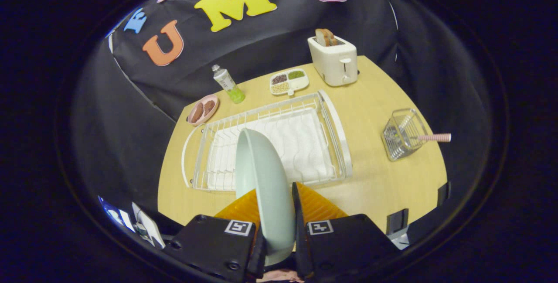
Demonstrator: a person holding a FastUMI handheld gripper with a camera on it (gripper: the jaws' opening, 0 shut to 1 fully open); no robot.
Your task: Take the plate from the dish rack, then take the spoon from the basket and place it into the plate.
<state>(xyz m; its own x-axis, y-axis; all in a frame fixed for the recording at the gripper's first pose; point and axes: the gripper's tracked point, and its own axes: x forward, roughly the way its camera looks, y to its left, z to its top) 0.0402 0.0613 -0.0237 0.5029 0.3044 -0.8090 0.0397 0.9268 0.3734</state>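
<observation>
A pale grey-green plate [266, 187] stands on edge between the two fingers of my gripper [275, 206], which is shut on its rim and holds it up above the table. Beyond and below it lies the white wire dish rack [335, 130] with a white mat inside. To the right of the rack sits a small wire basket [402, 134] on the wooden table [375, 182]. A spoon lies in it, its pink striped handle [433, 137] sticking out to the right.
Behind the rack stand a cream toaster [335, 59] with bread slices, a divided snack tray [289, 82], a green drink bottle [229, 84] and a pink dish [203, 109] of brown food. Bare wood lies between rack and basket.
</observation>
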